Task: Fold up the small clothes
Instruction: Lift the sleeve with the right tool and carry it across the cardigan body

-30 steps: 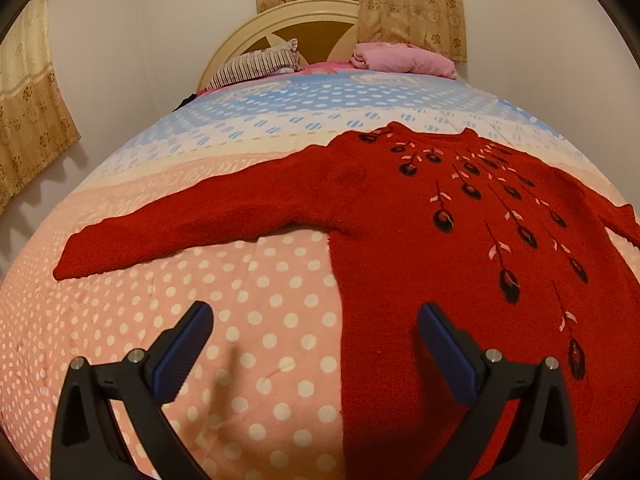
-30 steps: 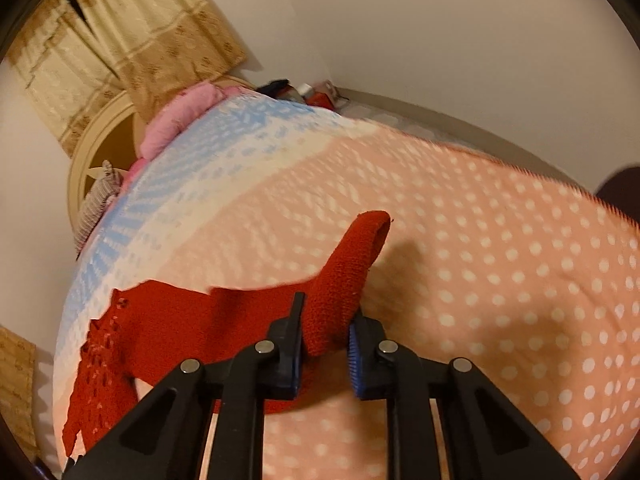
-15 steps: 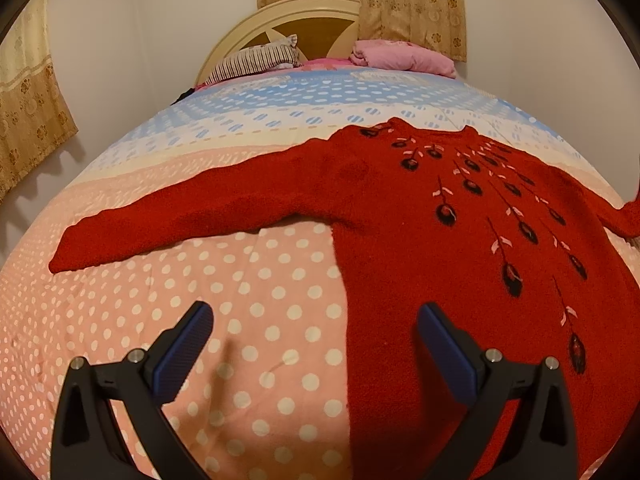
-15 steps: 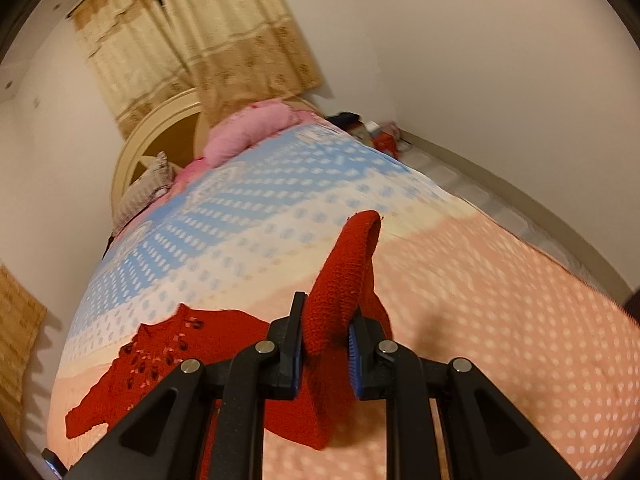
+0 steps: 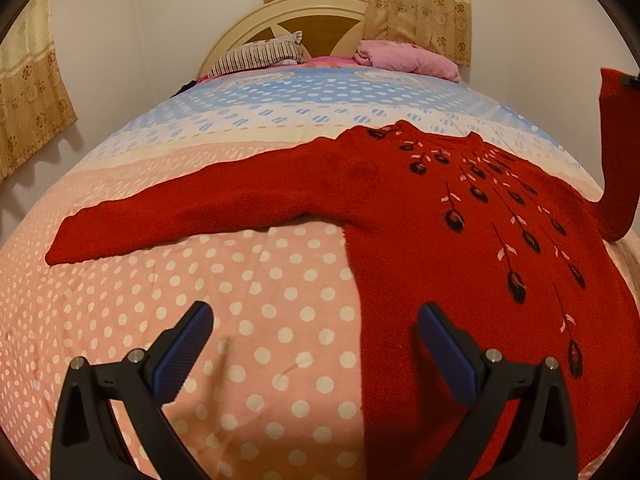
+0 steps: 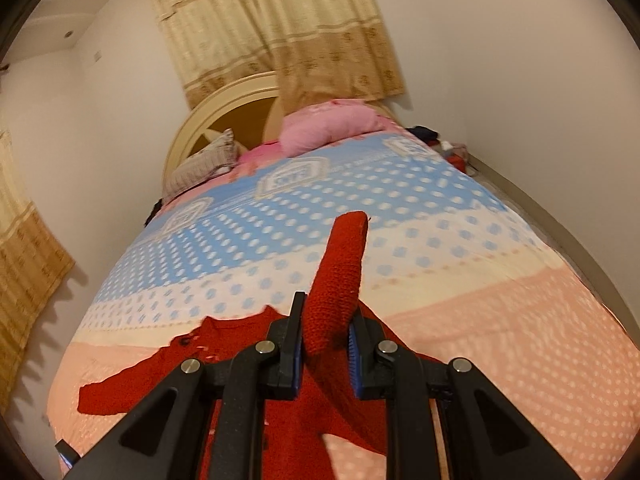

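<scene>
Bed (image 5: 248,280): dotted cover lying bare left of the red sweater (image 5: 460,240), giving free passage below its outstretched sleeve. Striped pillow (image 5: 260,54) and pink bundle (image 5: 408,60) blocking the headboard end. Raised sleeve (image 5: 618,152) crossing the right side.

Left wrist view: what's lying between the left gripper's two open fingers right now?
Between the left gripper fingers lies dotted bedspread and, toward its right finger, the side edge of the red sweater. Nothing touches the pads.
</scene>
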Demonstrator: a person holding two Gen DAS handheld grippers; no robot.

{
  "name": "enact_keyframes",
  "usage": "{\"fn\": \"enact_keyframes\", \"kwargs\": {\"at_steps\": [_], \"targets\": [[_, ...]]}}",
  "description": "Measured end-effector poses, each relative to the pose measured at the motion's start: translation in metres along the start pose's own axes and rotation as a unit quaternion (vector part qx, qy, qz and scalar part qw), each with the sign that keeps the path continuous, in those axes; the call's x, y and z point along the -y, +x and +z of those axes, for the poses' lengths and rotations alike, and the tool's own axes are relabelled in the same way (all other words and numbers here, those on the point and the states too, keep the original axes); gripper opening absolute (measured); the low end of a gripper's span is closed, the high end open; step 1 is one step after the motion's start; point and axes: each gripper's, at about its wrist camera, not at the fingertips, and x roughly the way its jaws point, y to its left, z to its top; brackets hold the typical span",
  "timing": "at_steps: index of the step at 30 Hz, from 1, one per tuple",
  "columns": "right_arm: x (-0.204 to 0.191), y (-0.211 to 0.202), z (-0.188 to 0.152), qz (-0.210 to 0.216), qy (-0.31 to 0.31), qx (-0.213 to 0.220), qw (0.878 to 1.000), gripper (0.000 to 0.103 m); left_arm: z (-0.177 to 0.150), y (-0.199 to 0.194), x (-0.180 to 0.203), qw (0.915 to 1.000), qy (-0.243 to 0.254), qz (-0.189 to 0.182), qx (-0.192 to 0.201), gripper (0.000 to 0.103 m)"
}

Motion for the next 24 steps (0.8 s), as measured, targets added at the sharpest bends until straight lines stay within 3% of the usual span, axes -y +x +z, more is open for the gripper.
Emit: {"fn": "enact_keyframes", "kwargs": {"at_steps": [15,24], "targets": [[-0.126,0.016,0.006,0.072,-0.087,0.002,0.994,0.018,-0.001,0.004,-0.005,1.0000,-0.005,-0.001,-0.005,0.103],[-0.199,0.047,-0.029,0.112,-0.137,-0.021,0.984,0.018,0.000,0.008,-0.013,0.9998,-0.019,-0.002,-0.009,0.103]]}}
